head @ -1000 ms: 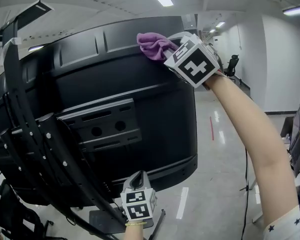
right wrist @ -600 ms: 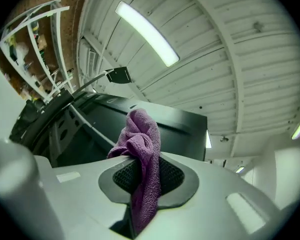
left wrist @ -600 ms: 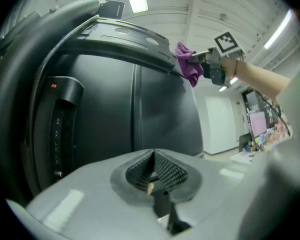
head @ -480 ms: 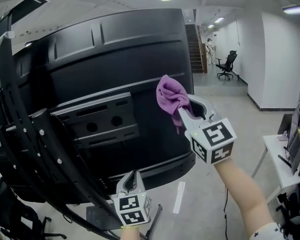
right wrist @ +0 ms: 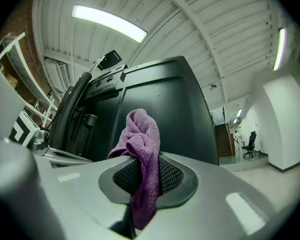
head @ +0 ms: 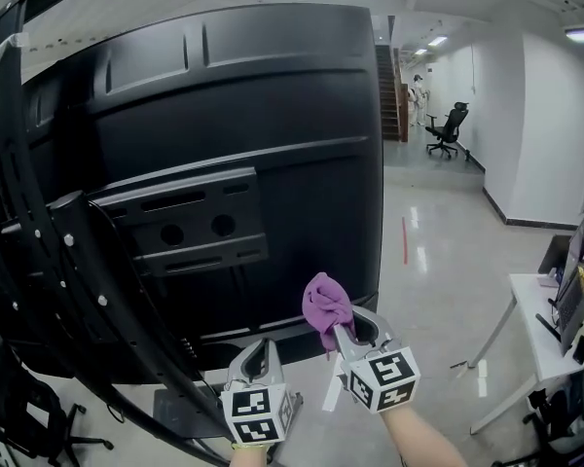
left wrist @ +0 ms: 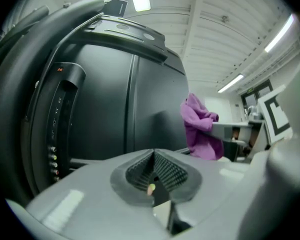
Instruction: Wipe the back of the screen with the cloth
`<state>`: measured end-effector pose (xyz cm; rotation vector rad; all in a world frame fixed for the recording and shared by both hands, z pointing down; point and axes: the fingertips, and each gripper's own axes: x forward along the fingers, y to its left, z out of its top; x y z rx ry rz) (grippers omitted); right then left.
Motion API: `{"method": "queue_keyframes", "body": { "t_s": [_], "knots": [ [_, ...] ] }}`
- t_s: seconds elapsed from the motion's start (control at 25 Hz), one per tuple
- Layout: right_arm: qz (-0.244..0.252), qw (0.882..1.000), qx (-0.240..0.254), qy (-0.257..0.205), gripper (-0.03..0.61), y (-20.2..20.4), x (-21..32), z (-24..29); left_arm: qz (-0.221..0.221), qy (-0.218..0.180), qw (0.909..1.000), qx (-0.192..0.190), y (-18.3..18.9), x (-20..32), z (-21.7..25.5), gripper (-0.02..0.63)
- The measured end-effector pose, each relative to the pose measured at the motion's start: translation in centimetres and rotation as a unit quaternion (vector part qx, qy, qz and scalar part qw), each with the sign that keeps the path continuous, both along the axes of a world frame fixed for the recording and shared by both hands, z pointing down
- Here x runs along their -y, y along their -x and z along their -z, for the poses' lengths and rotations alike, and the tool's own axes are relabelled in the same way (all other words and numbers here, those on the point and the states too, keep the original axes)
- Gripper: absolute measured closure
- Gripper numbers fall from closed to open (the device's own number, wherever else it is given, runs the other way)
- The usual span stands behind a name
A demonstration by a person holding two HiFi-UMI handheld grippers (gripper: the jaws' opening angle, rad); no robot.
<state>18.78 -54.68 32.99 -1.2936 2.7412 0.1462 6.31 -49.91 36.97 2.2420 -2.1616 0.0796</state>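
The black back of a large screen (head: 273, 95) fills the frame, with its curved stand arm (head: 39, 261) sweeping down the left and a slotted mounting plate (head: 190, 222) at centre. Low at the panel's right corner, the right gripper (head: 343, 337) is clamped on a bunched purple cloth (head: 325, 303). The cloth rises above the jaws just beside the bottom edge, and whether it presses the plastic cannot be told. The left gripper (head: 258, 350) hangs beside it under the screen, jaws together on nothing.

A good wipe here likely means leading with the cloth's bunched top so that only fabric, not the grey jaws, meets the panel. Overlapping strokes parallel to the right edge would suit. That edge gives onto open floor, with a white desk (head: 555, 319) well apart, so the arm has free swing on that side. Leftward the plate's ridges and the stand arm crowd the surface and call for shorter, careful passes.
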Motion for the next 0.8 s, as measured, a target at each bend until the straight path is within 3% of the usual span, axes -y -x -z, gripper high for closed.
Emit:
{"method": "queue_keyframes", "body": {
  "t_s": [0.28, 0.8],
  "knots": [
    [0.004, 1.0, -0.008, 0.008, 0.523, 0.1, -1.0, -1.4, 0.01, 0.0, 0.9998, -0.018, 1.1, -0.2, 0.1, 0.606],
    [0.021, 1.0, 0.009, 0.019, 0.523, 0.8, -1.7, -2.2, 0.018, -0.009, 0.9998, -0.004, 1.0, -1.1, 1.2, 0.606]
  ]
}}
